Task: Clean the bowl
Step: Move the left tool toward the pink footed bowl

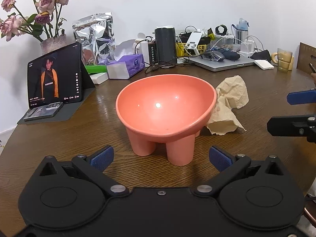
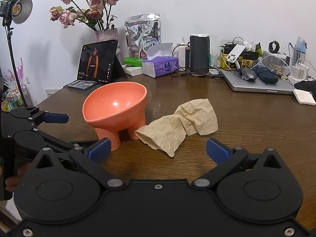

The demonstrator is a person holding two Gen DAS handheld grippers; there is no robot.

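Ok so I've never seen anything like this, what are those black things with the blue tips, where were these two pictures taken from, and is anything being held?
They are hand-held grippers, one in each of a person's hands, each carrying a camera that looks out along its two fingers. One picture comes from the left gripper, the other from the right gripper. On the wooden table stand a footed orange bowl and, beside it, a crumpled brown paper towel. Both grippers are open and hold nothing.
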